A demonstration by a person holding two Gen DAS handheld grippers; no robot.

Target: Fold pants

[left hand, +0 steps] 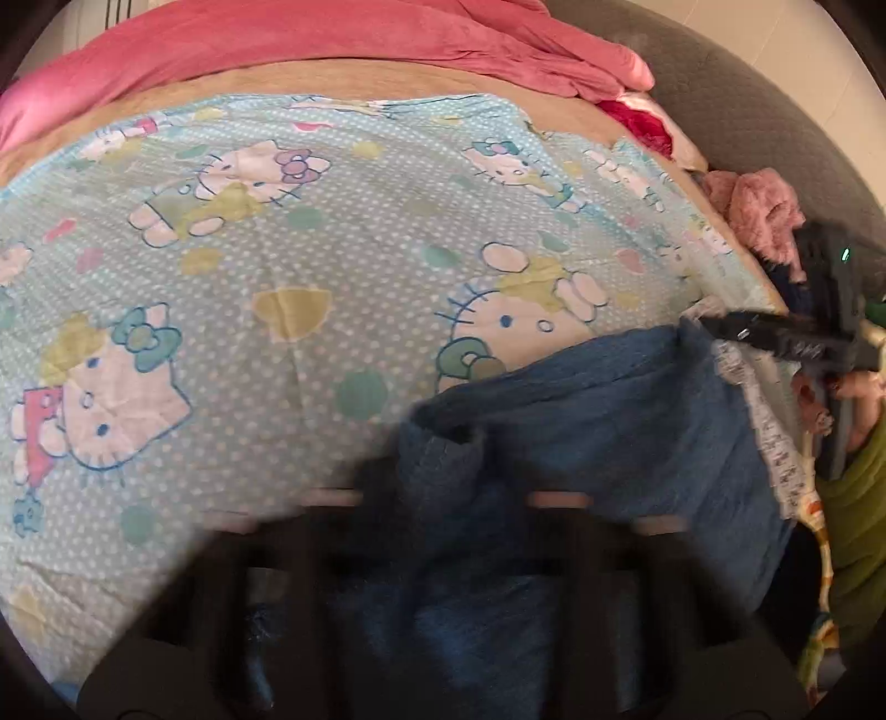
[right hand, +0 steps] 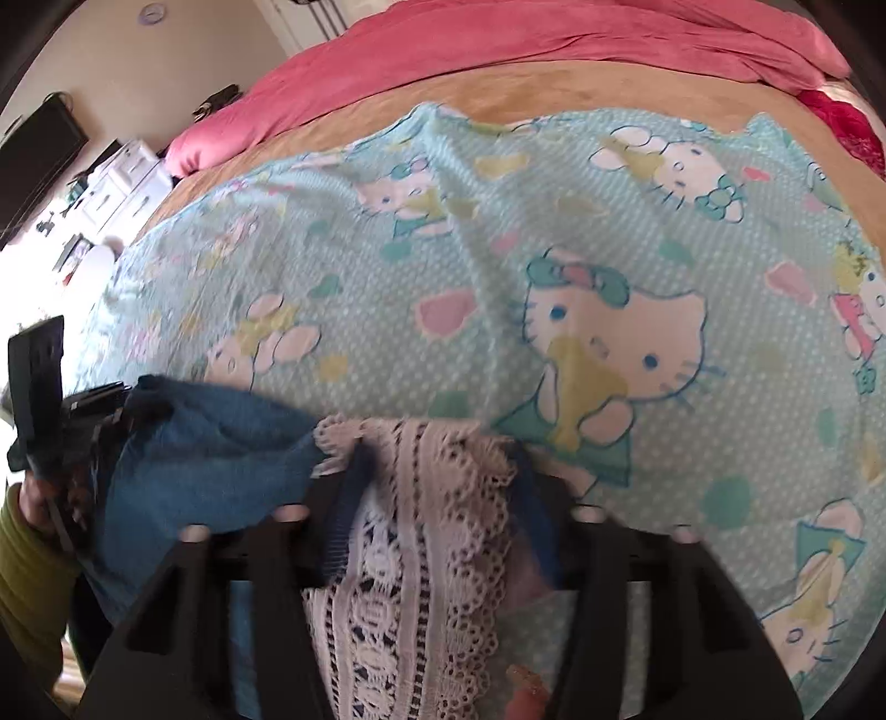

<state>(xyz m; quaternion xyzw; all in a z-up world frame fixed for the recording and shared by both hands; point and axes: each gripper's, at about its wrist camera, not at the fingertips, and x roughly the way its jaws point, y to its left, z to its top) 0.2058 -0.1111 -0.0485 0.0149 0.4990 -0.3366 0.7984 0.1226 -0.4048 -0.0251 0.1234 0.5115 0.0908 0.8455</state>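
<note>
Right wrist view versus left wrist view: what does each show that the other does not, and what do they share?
Only the right wrist view shows the white lace trim up close between the right gripper fingers, plus a white dresser and dark screen by the wall.

Only the left wrist view shows a fuzzy pink item at the bed edge and the right gripper from outside, pinching the pants' far corner.

Both show the blue pants, the cartoon-cat sheet, the pink blanket and the left gripper.
</note>
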